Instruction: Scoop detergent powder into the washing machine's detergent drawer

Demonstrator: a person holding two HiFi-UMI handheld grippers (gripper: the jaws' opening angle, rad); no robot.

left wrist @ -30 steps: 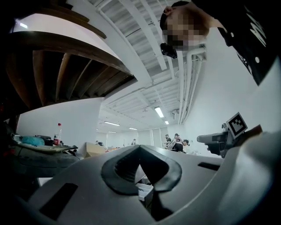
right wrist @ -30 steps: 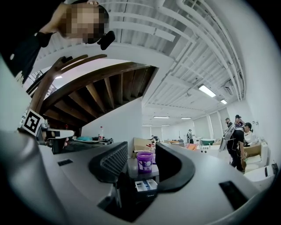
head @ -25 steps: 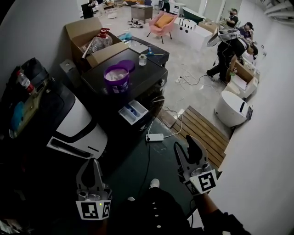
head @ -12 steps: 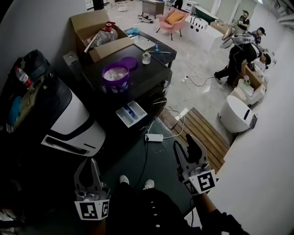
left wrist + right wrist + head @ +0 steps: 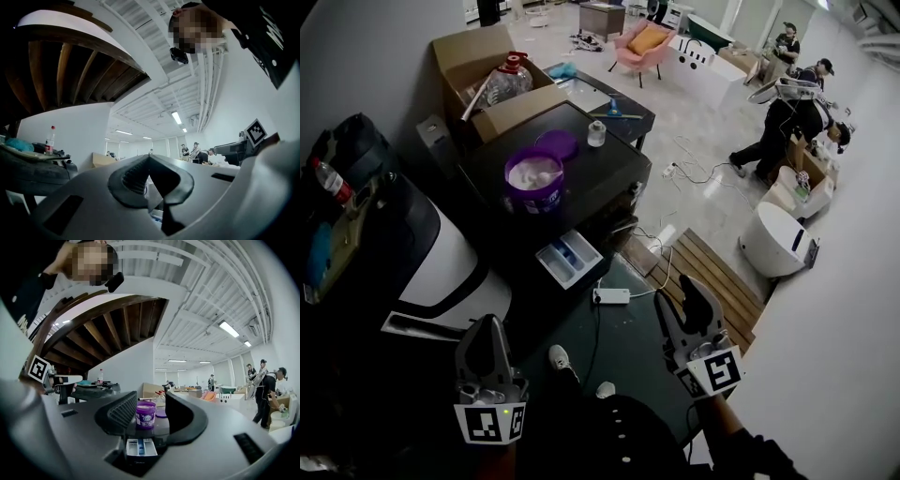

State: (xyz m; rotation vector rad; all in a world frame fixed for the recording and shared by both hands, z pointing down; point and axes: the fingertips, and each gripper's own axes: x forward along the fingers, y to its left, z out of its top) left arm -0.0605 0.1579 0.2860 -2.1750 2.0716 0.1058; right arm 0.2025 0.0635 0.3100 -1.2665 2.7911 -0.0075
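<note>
The washing machine stands well ahead, with the open purple tub of powder on top and the drawer pulled out below it. The approach probably wants closing first, with the tub kept centred; I can make out no scoop. Both claws are held low near the body: the right claw is wide and empty, and the left claw has its tips together, holding nothing.

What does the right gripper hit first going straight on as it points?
Probably the open purple detergent tub, centred between the right gripper's open jaws. The pulled-out detergent drawer sits lower and nearer, so a slightly lower line would meet that first. Depth is unclear.
</note>
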